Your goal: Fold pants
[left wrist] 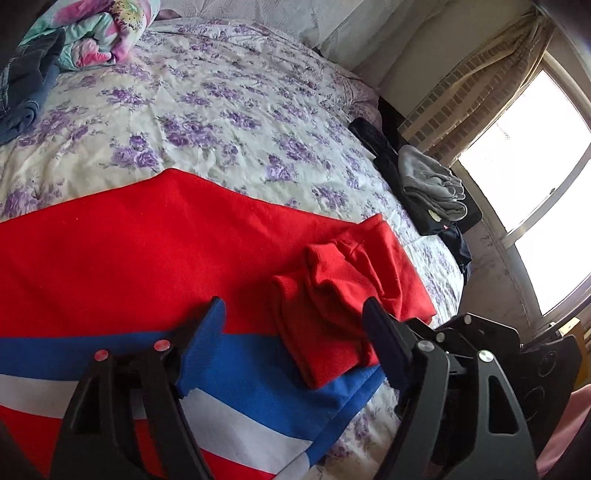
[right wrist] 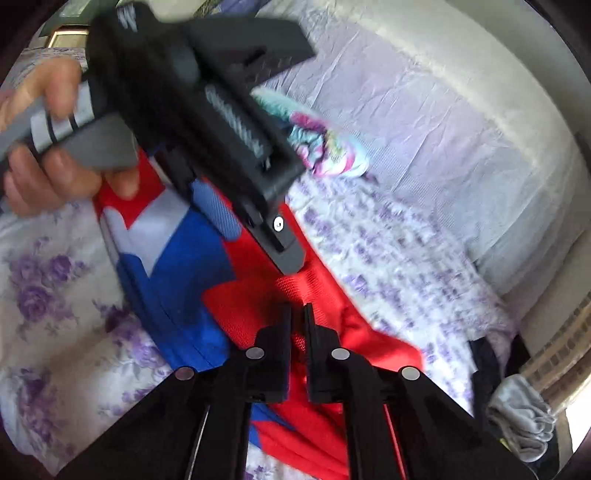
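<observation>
My red pants (left wrist: 155,243) lie spread out on the bed (left wrist: 229,110), which has a sheet with purple flowers. The pants have a blue stripe and a white stripe along the side. One end of the pants is bunched into a small lump, and that lump sits right between the two fingers of my left gripper (left wrist: 295,317).

My left gripper is wide open. It holds nothing. One blue finger pad is over the blue stripe, and the other is just beside the red lump. I cannot tell if the pads touch the cloth.

My right gripper (right wrist: 297,317) is almost shut, with only a thin gap between its fingers. Red cloth from the pants (right wrist: 325,295) is in that gap, so it seems to be pinching the pants. The view from this side is blurry.

From my right gripper's camera I see my left hand (right wrist: 48,147) holding the left gripper's handle, above the striped part of the pants.

A flowery blanket (left wrist: 96,33) and some blue clothes (left wrist: 26,81) sit far across the bed. Gray clothes (left wrist: 432,181) lie at the edge of the bed near the window (left wrist: 524,155).
</observation>
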### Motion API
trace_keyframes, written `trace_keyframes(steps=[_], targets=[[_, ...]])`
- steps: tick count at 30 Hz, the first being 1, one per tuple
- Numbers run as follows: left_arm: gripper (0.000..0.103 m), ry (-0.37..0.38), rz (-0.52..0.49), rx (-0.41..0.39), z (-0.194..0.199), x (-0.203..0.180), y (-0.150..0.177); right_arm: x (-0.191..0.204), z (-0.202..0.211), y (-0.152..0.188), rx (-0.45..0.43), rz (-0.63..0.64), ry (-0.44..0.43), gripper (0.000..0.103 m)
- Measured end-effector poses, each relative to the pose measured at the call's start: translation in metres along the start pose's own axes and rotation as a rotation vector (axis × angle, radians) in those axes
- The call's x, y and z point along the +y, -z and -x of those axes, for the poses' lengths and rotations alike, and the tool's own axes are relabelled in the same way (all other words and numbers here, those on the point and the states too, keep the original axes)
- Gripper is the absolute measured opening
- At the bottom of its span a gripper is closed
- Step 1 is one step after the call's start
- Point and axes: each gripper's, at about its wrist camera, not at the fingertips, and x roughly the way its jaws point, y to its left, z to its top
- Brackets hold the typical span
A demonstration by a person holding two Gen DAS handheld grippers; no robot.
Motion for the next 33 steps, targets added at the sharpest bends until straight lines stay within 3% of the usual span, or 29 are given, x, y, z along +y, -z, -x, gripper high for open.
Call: trace_keyframes(steps=[4,11,13,16,21,24,27,29,30,33], targets=[[0.074,0.013,0.010,-0.030,0.005,0.004,0.001,0.008,0.018,0.001,-0.043,0.013,-0.052,0.006],[0.074,-0.040,0.036,-0.126,0.021,0.002,-0.002,0.027,-0.004,0.008,0.019,0.039,-0.057,0.011],[0.075,-0.007,-0.020,-0.157,0.031,-0.015,-0.002,0.027,-0.005,0.009,0.020,0.033,-0.076,0.018],[0.076,0.040,-0.114,-0.129,0.026,-0.043,0.000,0.022,0.004,0.009,0.001,0.002,-0.128,0.026],[0.076,0.069,-0.126,-0.071,0.005,-0.054,0.006,-0.036,0.031,0.020,-0.035,-0.218,-0.256,0.026],[0.078,0.116,-0.204,-0.104,0.011,-0.069,0.012,-0.080,0.030,0.037,-0.022,-0.417,-0.243,0.027],[0.081,0.044,-0.264,-0.064,-0.003,-0.079,0.017,-0.107,0.000,0.062,0.080,-0.611,-0.215,0.028],[0.081,-0.051,-0.241,0.007,-0.022,-0.069,0.019,-0.107,-0.033,0.084,0.237,-0.697,-0.248,0.028],[0.080,-0.072,-0.220,0.046,-0.033,-0.061,0.022,-0.105,-0.040,0.091,0.256,-0.724,-0.272,0.028],[0.080,-0.104,-0.259,0.046,-0.034,-0.065,0.025,-0.101,-0.033,0.086,0.236,-0.696,-0.243,0.029]])
